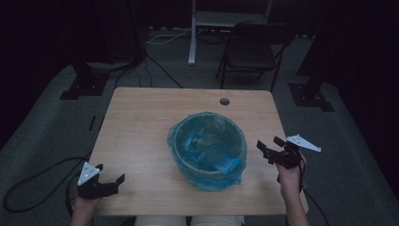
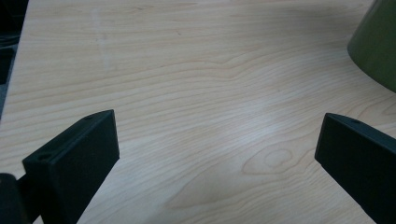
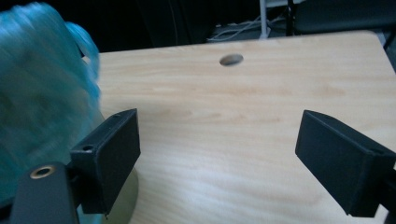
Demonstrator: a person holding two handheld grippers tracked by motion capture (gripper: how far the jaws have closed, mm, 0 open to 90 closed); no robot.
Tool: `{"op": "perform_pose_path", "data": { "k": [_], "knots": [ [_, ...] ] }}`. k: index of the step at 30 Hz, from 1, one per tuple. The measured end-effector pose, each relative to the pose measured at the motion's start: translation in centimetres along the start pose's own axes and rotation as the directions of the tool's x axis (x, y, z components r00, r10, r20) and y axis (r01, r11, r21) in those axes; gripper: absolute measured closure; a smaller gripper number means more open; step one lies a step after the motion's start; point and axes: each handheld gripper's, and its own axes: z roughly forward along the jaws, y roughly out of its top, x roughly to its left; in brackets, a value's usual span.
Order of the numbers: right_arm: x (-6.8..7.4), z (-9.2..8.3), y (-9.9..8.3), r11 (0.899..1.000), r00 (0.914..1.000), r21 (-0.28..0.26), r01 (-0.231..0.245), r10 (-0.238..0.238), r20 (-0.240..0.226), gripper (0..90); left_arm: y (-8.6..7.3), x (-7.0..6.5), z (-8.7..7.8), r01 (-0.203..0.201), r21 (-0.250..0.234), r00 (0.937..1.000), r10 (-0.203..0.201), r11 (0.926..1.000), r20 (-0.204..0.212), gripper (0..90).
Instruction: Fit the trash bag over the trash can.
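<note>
A round bin (image 1: 207, 151) lined with a blue plastic bag stands in the middle of the wooden table (image 1: 141, 122). Its olive wall (image 2: 376, 44) shows at the top right of the left gripper view. The blue bag (image 3: 42, 93) shows blurred at the left of the right gripper view. My left gripper (image 1: 112, 179) is open near the table's front left corner, with bare wood between its jaws (image 2: 219, 149). My right gripper (image 1: 268, 148) is open just right of the bin, holding nothing (image 3: 219, 140).
A round cable hole (image 1: 224, 101) sits near the table's far edge. Beyond the table stand a folding chair (image 1: 251, 49) and a white stand leg (image 1: 192, 33). Cables (image 1: 33, 183) lie on the floor to the left.
</note>
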Motion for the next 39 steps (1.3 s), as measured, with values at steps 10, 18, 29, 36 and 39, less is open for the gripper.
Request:
{"op": "perform_pose_path", "data": {
  "k": [10, 18, 29, 36, 39],
  "knots": [
    [-2.3, -1.7, -4.2, 0.996, 0.9917, -0.029, -0.079, 0.081, 0.1, 13.3, -0.7, 0.0, -1.6, 0.015, -0.001, 0.9999, -0.015, 0.9999, -0.008, 0.3],
    [-3.9, -2.9, -7.6, 0.995, 0.9796, 0.011, -0.102, 0.098, 0.175, 13.4, -2.4, 0.6, -2.6, 0.057, 0.05, 0.9965, -0.054, 0.9971, -0.064, 0.4],
    [-5.0, -4.4, -9.9, 0.993, 0.9555, 0.005, -0.119, 0.113, 0.272, 13.5, -4.1, 1.9, -3.5, 0.183, 0.038, 0.9667, -0.173, 0.9824, -0.189, 0.3],
    [-5.1, -4.8, -10.2, 0.993, 0.9478, 0.004, -0.119, 0.113, 0.298, 13.5, -4.1, 1.7, -3.7, 0.186, 0.042, 0.9573, -0.172, 0.9816, -0.232, 0.3],
    [-5.0, -4.8, -10.2, 0.992, 0.9473, 0.004, -0.123, 0.116, 0.299, 13.5, -4.1, 1.5, -3.5, 0.175, 0.05, 0.9589, -0.158, 0.9834, -0.235, 0.3]
  ]
}}
